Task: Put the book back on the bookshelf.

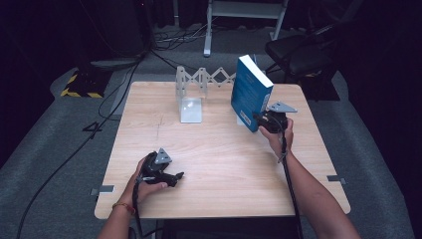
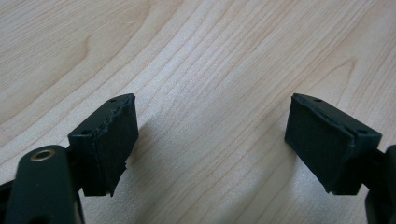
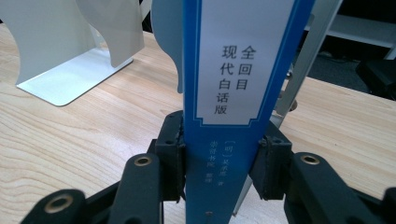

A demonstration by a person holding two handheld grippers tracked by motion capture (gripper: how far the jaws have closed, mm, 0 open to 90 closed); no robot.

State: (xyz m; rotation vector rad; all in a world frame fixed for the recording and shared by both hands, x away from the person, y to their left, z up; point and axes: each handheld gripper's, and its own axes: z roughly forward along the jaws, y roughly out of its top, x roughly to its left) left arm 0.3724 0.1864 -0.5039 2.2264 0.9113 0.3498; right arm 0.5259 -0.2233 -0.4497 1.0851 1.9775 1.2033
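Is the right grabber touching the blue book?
Touching. The right gripper view shows the right gripper with both black pads pressed against the blue book at its spine.

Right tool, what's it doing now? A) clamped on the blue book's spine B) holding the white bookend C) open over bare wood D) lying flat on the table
A: in the right gripper view the right tool has both pads pressed against the spine of the blue book, which stands upright on the table.

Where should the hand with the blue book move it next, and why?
Probably carry it a little toward the white bookend and stand it there. The right gripper has its jaws clamped on the spine of the blue book, which is upright, and the bookend stands free on the table. The left gripper rests open.
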